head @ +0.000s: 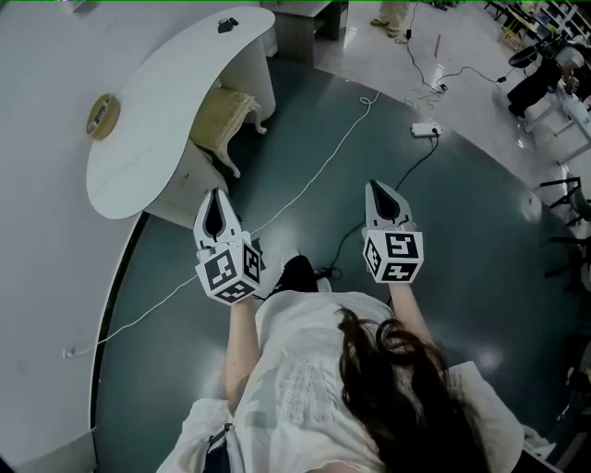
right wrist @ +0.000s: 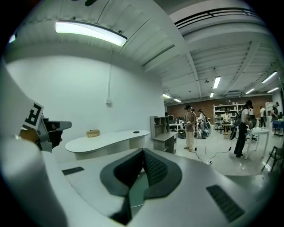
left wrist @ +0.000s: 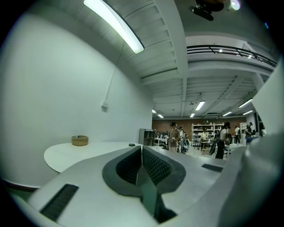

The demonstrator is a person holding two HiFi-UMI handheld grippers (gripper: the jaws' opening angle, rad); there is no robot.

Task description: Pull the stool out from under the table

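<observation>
A cream padded stool (head: 228, 115) with curved legs stands tucked under the white curved table (head: 157, 120); only part of its seat and two legs show. My left gripper (head: 215, 200) is shut and empty, held level a short way in front of the table's near end. My right gripper (head: 379, 191) is shut too, holding nothing, over the dark floor to the right. In the left gripper view the table top (left wrist: 75, 153) lies just beyond the left gripper (left wrist: 141, 148). The right gripper view shows the whole table (right wrist: 106, 140) past the shut right gripper (right wrist: 143, 152); the stool is hidden there.
A woven basket (head: 102, 115) and a small black item (head: 227, 25) sit on the table. White and black cables (head: 351, 129) run across the floor to a power strip (head: 426, 129). A grey shelf unit (right wrist: 162, 131) stands beyond the table; people stand far off.
</observation>
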